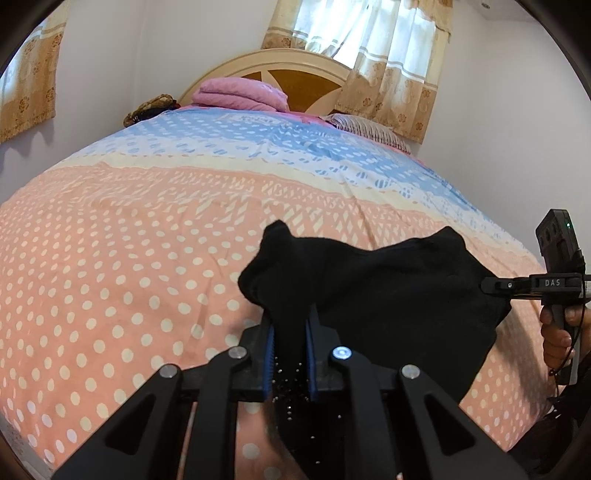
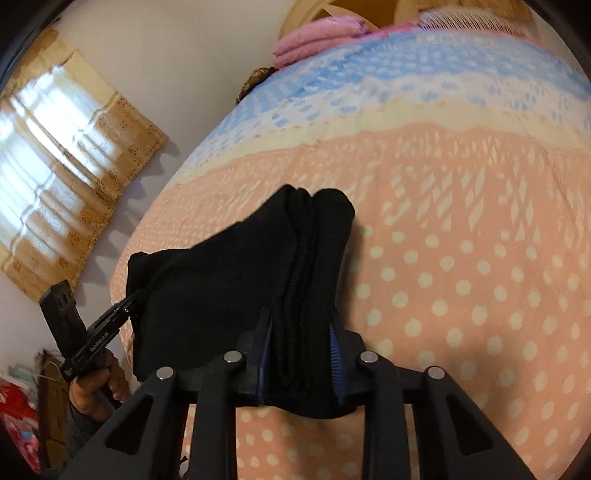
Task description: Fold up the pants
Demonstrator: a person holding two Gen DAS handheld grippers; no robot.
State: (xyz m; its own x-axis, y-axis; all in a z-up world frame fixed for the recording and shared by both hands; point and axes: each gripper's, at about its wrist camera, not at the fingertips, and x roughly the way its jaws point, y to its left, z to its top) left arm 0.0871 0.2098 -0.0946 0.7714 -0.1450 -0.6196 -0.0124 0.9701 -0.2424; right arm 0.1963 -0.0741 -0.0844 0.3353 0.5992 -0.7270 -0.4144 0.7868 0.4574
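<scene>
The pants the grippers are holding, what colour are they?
Plain black pants, no pattern. The right wrist view shows them best.

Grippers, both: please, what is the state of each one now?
Left gripper: closed on the black fabric pants.
Right gripper: closed on a thick bunched fold of the same pants.

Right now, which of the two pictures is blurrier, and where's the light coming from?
Right wrist view: softer, the bedspread pattern smeared. Left wrist view: sharp, daylight glowing through the curtained window above the headboard. Both are fisheye-bent, and the black pants show no detail.
</scene>
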